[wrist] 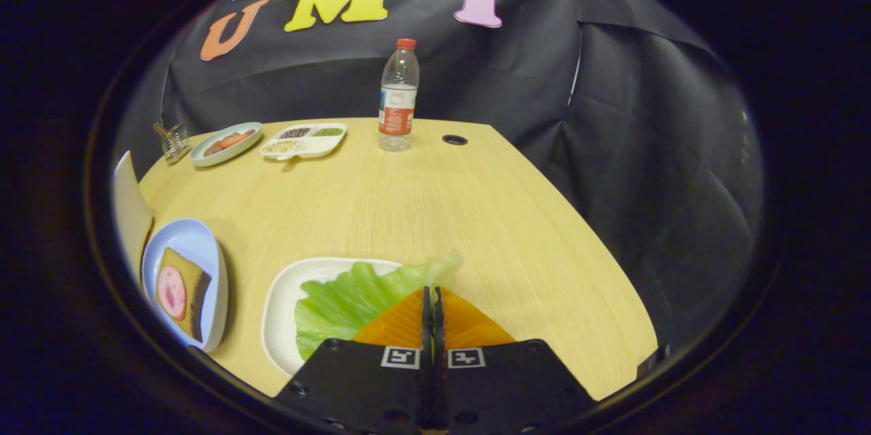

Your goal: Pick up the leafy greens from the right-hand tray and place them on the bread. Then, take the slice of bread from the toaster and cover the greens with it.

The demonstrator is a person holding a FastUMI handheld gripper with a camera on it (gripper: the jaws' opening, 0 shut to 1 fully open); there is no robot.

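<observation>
Greens on tray under tool (fingers together), bread plate to left.

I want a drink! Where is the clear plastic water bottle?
The clear plastic water bottle stands at the wooden table's far edge, beyond the shut gripper, right of the divided white snack tray.

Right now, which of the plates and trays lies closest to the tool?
The white tray holding the leafy greens, right at the tool, whose closed fingers pinch the leaf.

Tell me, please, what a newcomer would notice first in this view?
Likely the green lettuce leaf on the white tray, with the tool closed at its edge. Next, the water bottle upright at the table's far edge, and the bread slice on the blue plate beside the tray.
</observation>
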